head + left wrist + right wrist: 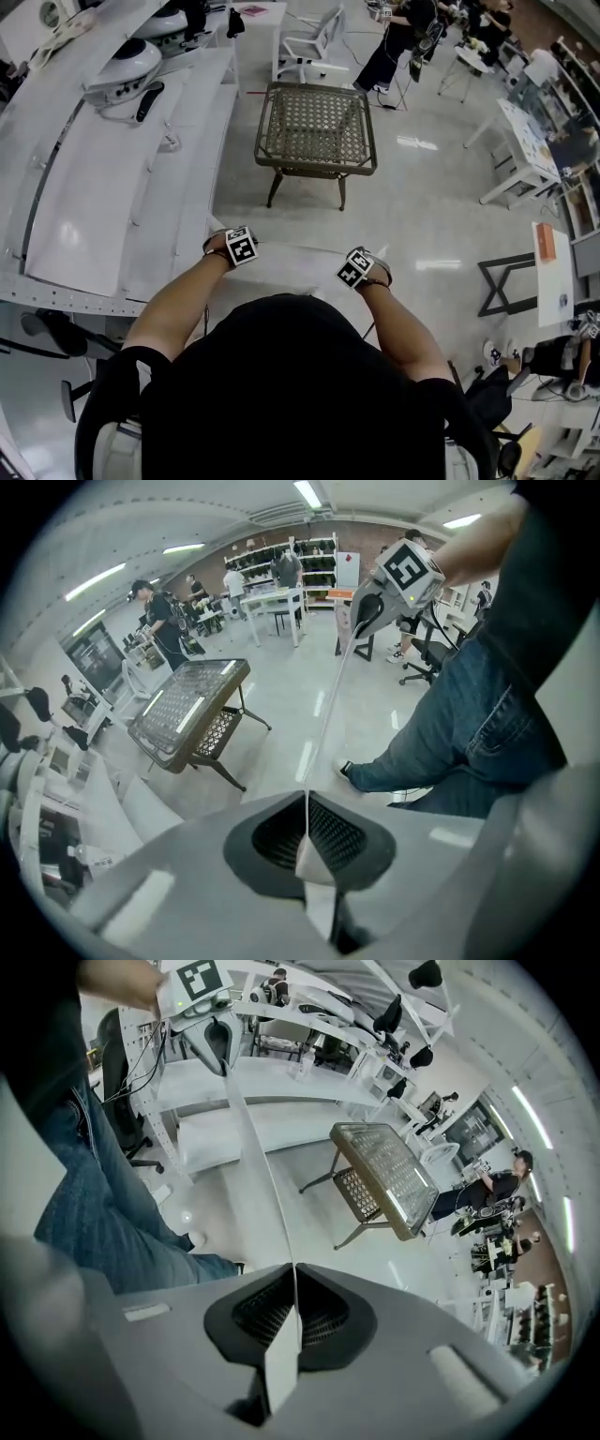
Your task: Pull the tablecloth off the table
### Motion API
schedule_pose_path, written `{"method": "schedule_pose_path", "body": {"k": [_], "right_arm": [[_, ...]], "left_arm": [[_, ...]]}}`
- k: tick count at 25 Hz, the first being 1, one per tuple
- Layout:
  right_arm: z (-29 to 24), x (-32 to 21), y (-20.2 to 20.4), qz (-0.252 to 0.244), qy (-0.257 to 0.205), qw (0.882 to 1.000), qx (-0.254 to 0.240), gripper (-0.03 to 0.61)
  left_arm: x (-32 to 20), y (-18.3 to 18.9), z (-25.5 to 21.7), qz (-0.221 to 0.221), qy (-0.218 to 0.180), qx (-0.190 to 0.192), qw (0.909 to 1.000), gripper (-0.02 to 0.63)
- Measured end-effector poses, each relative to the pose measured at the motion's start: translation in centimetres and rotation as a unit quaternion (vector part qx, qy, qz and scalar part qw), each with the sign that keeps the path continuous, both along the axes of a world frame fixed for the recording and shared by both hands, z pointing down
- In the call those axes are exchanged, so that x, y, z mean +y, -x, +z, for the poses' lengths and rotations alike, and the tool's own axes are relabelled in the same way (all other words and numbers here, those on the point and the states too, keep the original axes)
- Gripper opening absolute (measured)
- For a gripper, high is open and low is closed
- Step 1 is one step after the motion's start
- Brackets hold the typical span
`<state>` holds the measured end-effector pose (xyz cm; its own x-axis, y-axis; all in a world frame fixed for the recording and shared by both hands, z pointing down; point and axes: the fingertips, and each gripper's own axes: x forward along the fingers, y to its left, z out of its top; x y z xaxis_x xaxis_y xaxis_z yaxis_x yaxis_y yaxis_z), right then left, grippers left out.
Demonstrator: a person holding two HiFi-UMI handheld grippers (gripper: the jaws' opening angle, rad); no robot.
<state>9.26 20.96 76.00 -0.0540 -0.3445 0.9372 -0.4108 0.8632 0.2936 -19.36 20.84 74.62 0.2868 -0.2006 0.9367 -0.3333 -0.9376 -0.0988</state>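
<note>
Hanging off the table (317, 167) altogether, the thin, pale tablecloth (281, 259) is stretched by one edge between the two grippers, close in front of the person and well apart from the table; the left gripper (307, 829) has its jaws pressed together on one end of that edge; the right gripper (289, 1312) is likewise clamped tight on the other end; both point steeply down over the glossy floor (412, 202); the woven-top table stands ahead on dark legs, beside a long white bench (112, 216).
</note>
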Motion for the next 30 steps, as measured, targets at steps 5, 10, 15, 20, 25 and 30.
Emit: {"method": "schedule_pose_path", "body": {"k": [5,10,15,20,25,30], "right_arm": [[1.7,3.0,1.0,0.008,0.021,1.0,0.003,0.029],[2.3,5.3,0.8,0.019,0.031,0.999,-0.005,0.031],[1.7,5.9,0.1,0.034,0.029,0.999,-0.002,0.031],[-0.4,4.8,0.0,0.036,0.003,0.999,-0.009,0.031],[-4.2,2.5,-0.1,0.031,-0.041,0.999,-0.016,0.031],[-9.3,-0.9,-0.5,0.023,-0.105,0.994,-0.016,0.031]], "left_arm": [[2.3,0.7,1.0,0.021,0.017,-0.007,0.9996,0.002],[4.0,0.7,1.8,0.022,0.035,0.003,0.9991,0.002],[4.3,-0.1,1.3,0.03,0.029,0.012,0.9991,0.002],[4.0,-0.2,-0.2,0.035,0.008,0.02,0.9991,0.002],[2.1,-0.2,-3.3,0.024,-0.021,0.034,0.9989,0.002],[-1.3,-0.4,-8.0,0.021,-0.072,0.041,0.9963,0.002]]}}
